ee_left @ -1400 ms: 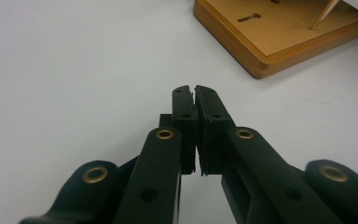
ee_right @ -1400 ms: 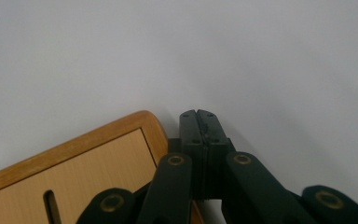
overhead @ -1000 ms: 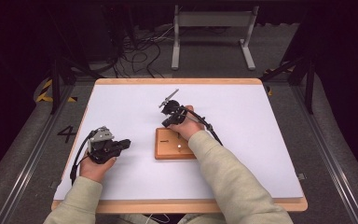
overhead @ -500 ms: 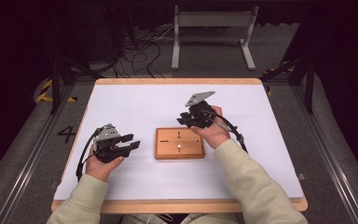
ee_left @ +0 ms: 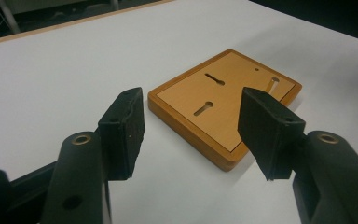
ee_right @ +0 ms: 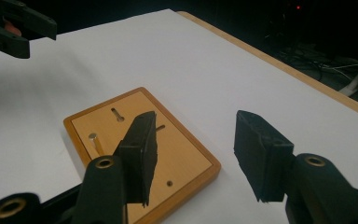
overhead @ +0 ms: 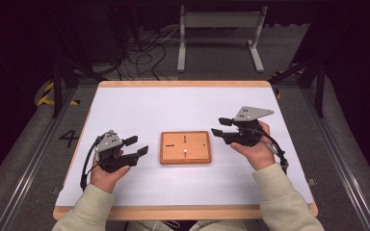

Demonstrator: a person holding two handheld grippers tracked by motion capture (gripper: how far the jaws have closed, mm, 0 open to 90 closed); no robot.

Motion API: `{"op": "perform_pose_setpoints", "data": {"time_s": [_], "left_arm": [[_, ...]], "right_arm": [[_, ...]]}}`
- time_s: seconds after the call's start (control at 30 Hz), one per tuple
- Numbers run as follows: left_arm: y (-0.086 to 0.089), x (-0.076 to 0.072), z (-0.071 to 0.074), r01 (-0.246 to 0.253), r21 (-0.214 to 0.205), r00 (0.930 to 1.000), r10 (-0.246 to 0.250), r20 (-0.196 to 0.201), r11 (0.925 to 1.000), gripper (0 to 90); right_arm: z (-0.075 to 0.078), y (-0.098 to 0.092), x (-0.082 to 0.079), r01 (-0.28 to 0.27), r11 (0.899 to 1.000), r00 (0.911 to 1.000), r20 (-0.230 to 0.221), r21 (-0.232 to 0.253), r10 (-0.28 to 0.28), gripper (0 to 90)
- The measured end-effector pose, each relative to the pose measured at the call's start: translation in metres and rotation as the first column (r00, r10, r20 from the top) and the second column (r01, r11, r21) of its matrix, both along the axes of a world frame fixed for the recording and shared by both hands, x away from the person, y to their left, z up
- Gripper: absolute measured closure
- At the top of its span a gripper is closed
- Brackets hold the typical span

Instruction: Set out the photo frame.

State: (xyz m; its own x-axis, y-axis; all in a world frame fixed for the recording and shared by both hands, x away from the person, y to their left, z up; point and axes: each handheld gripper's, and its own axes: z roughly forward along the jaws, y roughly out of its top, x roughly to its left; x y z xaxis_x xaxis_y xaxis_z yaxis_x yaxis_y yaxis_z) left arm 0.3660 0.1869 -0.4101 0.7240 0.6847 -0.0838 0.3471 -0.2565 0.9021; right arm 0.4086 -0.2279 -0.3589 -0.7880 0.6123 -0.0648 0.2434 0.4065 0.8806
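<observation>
Quick count: one white table, one wooden board on it, that's the lot for loose stuff. The board has three slots cut in it, one small round hole, and one little metal pin sitting in a slot. Two grippers, a left gripper and a right gripper, one per hand, two black jaws each, so four total.

The high view looks forward and down from above the person's side, taking in the whole white table. Each gripper view sits low and close, looking inward along its own jaws across the tabletop. All three share the wooden board.
</observation>
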Motion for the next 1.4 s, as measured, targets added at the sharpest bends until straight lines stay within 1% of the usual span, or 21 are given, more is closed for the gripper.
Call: {"op": "perform_pose_setpoints", "data": {"time_s": [0.03,0.1,0.17,0.2,0.3,0.43,0.57,0.67,0.73,0.8,0.83,0.9,0.97,1.03,1.1,1.13,1.17,1.2,1.27,1.33,1.4], "left_arm": [[0.0,0.0,0.001,0.002,0.001,1.0,-0.002,0.002,1.0,41.0],[-0.002,-0.001,0.002,0.002,-0.016,1.0,-0.002,0.006,0.9999,39.4],[-0.003,0.0,0.003,0.002,-0.021,1.0,-0.002,0.01,0.9998,37.2],[-0.005,0.0,0.002,0.0,-0.022,0.9999,0.001,0.017,0.9998,36.5],[-0.01,0.0,0.001,-0.015,-0.014,0.9998,0.015,0.016,0.9998,34.3],[-0.016,-0.001,-0.002,-0.033,-0.049,0.9984,0.035,0.044,0.9982,36.1],[-0.022,-0.001,-0.004,-0.025,-0.067,0.9982,0.028,0.053,0.9975,36.3],[-0.035,-0.002,-0.005,-0.005,-0.069,0.9976,0.01,0.068,0.9976,36.2],[-0.041,-0.002,-0.006,-0.01,-0.064,0.9987,0.014,0.05,0.9979,32.0],[-0.043,-0.003,-0.007,-0.016,-0.075,0.9986,0.019,0.049,0.9971,28.7],[-0.045,-0.004,-0.007,-0.012,-0.098,0.9988,0.016,0.046,0.9951,28.7],[-0.048,-0.004,-0.008,0.002,-0.143,0.9987,0.006,0.05,0.9898,21.7],[-0.051,-0.005,-0.008,0.034,-0.178,0.9987,-0.027,0.044,0.9835,17.4],[-0.054,-0.005,-0.009,0.036,-0.176,0.9988,-0.029,0.041,0.9838,16.0],[-0.06,-0.006,-0.01,0.023,-0.146,0.9989,-0.016,0.044,0.989,18.5],[-0.06,-0.006,-0.01,0.023,-0.146,0.9989,-0.016,0.044,0.989,20.9],[-0.063,-0.006,-0.012,0.033,-0.133,0.9986,-0.027,0.045,0.9906,20.9],[-0.066,-0.003,-0.014,0.061,-0.124,0.9981,-0.059,0.019,0.9904,26.0],[-0.069,-0.002,-0.017,0.077,-0.108,0.997,-0.076,0.011,0.9911,32.7],[-0.073,-0.001,-0.019,0.082,-0.075,0.9963,-0.08,0.032,0.9938,35.9],[-0.077,0.0,-0.02,0.088,-0.051,0.9954,-0.086,0.041,0.9948,37.5]], "right_arm": [[-0.001,-0.004,-0.002,0.001,1.0,1.0,-0.003,0.003,0.0,48.2],[0.001,-0.011,-0.005,0.008,1.0,1.0,-0.004,-0.016,-0.008,45.8],[0.002,-0.018,-0.008,0.017,1.0,0.9999,-0.002,0.012,-0.017,44.6],[0.001,-0.02,-0.009,0.02,1.0,0.9998,-0.003,0.014,-0.02,44.4],[-0.003,-0.025,-0.01,0.033,0.999,0.9994,0.009,0.026,-0.033,42.4],[-0.009,-0.03,-0.012,0.045,0.998,0.9987,0.022,0.038,-0.046,41.3],[-0.012,-0.035,-0.014,0.06,0.997,0.998,0.019,0.047,-0.061,41.1],[-0.014,-0.04,-0.016,0.073,0.996,0.997,0.019,0.049,-0.074,41.0],[-0.014,-0.042,-0.017,0.077,0.996,0.9969,0.016,0.056,-0.078,41.0],[-0.014,-0.043,-0.018,0.079,0.995,0.9967,0.014,0.055,-0.08,41.2],[-0.014,-0.044,-0.019,0.082,0.995,0.9965,0.013,0.057,-0.083,41.4],[-0.015,-0.046,-0.021,0.09,0.994,0.9958,0.011,0.059,-0.09,41.7],[-0.016,-0.047,-0.023,0.094,0.994,0.9955,0.01,0.062,-0.095,42.0],[-0.017,-0.048,-0.023,0.096,0.993,0.9952,0.01,0.062,-0.097,42.0],[-0.018,-0.05,-0.024,0.104,0.992,0.9945,0.003,0.068,-0.104,42.0],[-0.018,-0.05,-0.024,0.104,0.992,0.9945,0.003,0.068,-0.104,42.0],[-0.019,-0.05,-0.024,0.104,0.992,0.9946,0.002,0.069,-0.104,42.0],[-0.019,-0.05,-0.025,0.105,0.992,0.9945,0.002,0.071,-0.105,42.0],[-0.019,-0.051,-0.025,0.106,0.992,0.9943,0.001,0.073,-0.107,42.0],[-0.019,-0.051,-0.025,0.106,0.992,0.9944,0.0,0.074,-0.106,41.9],[-0.02,-0.051,-0.025,0.105,0.992,0.9945,-0.002,0.075,-0.105,41.9]]}}
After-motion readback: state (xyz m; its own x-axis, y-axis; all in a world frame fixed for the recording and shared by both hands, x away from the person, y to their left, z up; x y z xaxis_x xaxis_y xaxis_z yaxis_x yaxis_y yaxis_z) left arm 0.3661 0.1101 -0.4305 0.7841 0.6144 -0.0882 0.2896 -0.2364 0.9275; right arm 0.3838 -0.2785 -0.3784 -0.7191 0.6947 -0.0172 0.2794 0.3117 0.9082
